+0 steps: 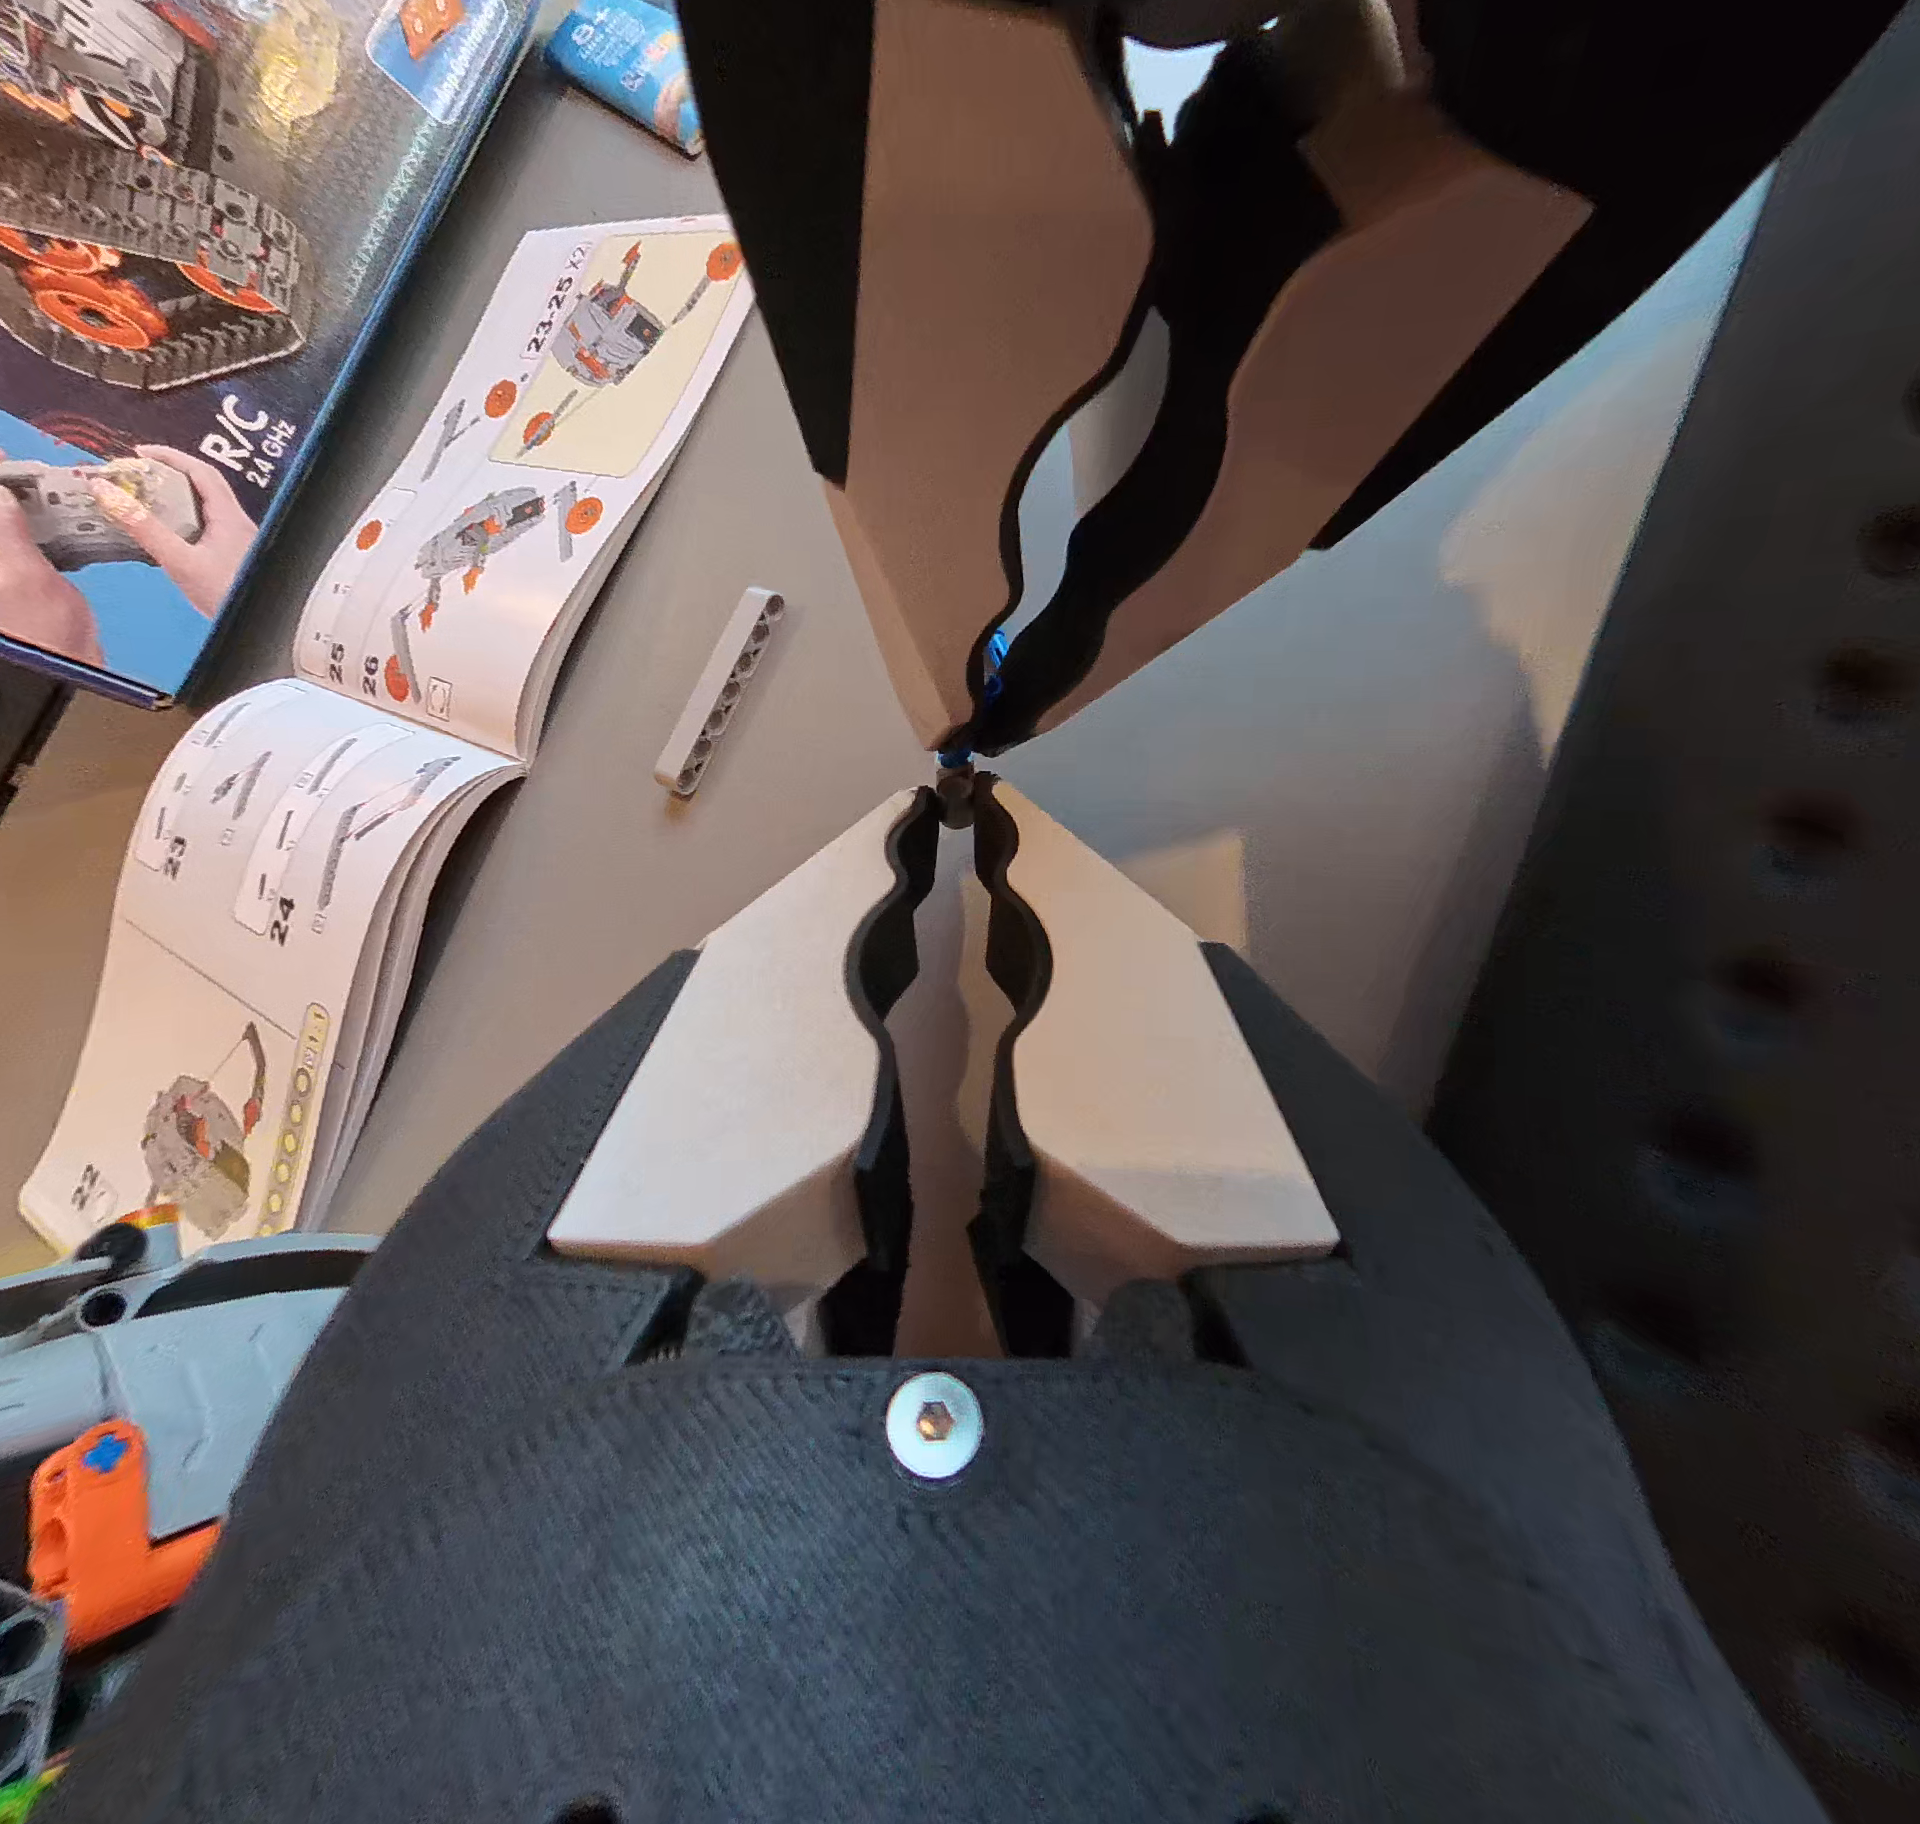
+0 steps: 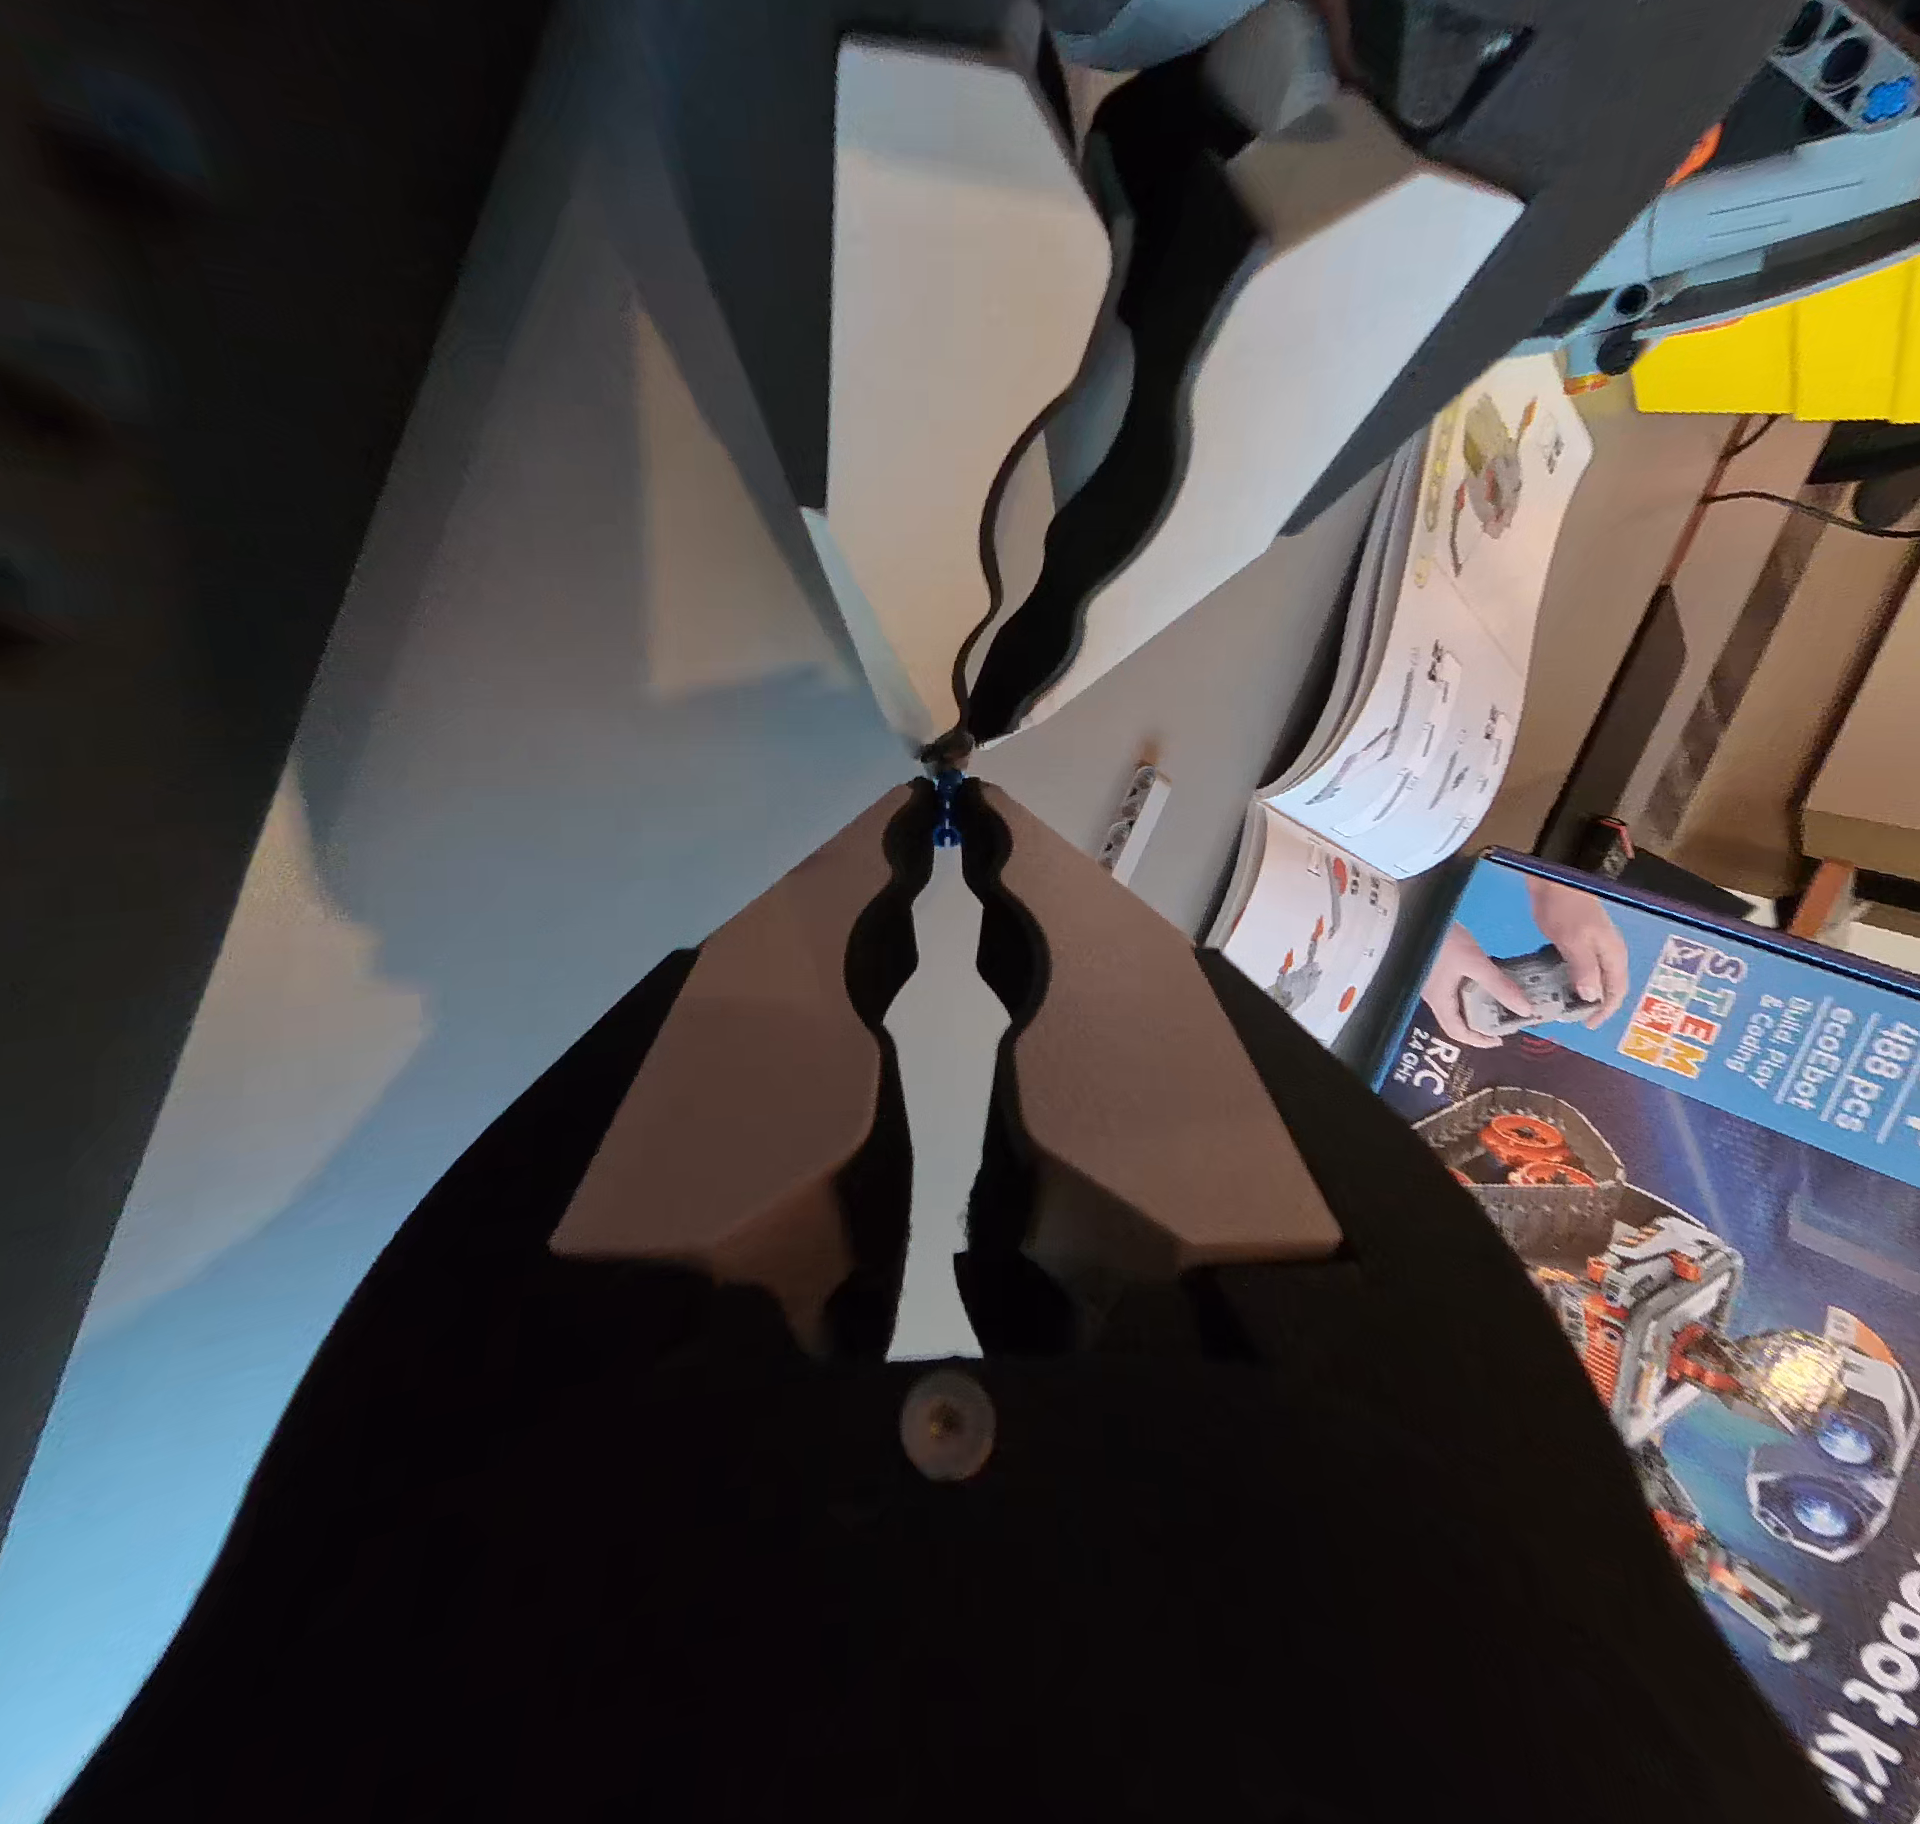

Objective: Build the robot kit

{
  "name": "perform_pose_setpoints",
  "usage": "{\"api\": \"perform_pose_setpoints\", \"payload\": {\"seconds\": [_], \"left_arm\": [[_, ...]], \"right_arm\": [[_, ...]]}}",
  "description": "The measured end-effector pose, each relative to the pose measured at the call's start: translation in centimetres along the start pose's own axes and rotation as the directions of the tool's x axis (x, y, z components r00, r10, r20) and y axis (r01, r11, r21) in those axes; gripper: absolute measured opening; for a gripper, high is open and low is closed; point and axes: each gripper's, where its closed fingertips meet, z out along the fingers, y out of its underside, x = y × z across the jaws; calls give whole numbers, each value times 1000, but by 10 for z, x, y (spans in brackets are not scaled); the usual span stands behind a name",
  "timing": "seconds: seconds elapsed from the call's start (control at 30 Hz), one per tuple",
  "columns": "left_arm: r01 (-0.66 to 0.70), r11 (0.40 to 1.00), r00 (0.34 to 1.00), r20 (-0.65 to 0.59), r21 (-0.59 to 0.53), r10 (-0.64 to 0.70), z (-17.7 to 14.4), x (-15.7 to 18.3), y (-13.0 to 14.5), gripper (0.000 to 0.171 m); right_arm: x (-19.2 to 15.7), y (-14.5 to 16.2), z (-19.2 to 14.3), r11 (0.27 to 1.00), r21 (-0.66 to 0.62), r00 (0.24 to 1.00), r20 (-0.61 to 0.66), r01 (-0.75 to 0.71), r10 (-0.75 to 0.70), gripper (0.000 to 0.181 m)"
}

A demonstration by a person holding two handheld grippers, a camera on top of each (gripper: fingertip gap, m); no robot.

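Tip-to-tip, tools (image 1: 956, 806) (image 2: 945, 808) pinching pins (image 1: 954, 804) (image 2: 945, 810).

The left gripper (image 1: 958, 806) has a big black body with rough printed lines. Its two fingers (image 1: 758, 1036) are pale blocks with wavy black pads inside. A round silver screw (image 1: 933, 1427) sits at 6 o'clock. The right gripper (image 2: 945, 810) looks the same, with black body, pale fingers and wavy pads.

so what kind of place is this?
Likely a hobby or lab tabletop set up for a building-brick kit: the kit's box, an open instruction booklet, and a loose grey beam beside it.
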Motion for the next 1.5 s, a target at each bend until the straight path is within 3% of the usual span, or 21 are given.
{"api": "perform_pose_setpoints", "payload": {"seconds": [0.27,0.47,0.93,1.1,1.27,1.5], "left_arm": [[22,998,999,-43,58,-19,-4,3,-6,5],[-32,999,998,-61,36,34,-3,8,2,5],[-12,999,997,-74,47,16,0,5,9,6],[-67,997,996,-60,30,69,2,6,9,6],[-65,997,995,-69,35,67,2,8,9,6],[-52,997,996,-71,48,56,3,7,7,5]], "right_arm": [[-4,-3,1,983,125,989,87,-133,122,4],[-10,-5,7,942,212,960,162,-259,228,4],[-12,-6,11,817,357,892,181,-453,415,4],[-11,3,9,851,322,910,149,-414,386,4],[-1,0,-3,793,383,881,179,-473,438,4],[-7,0,2,846,357,917,110,-397,384,4]]}}
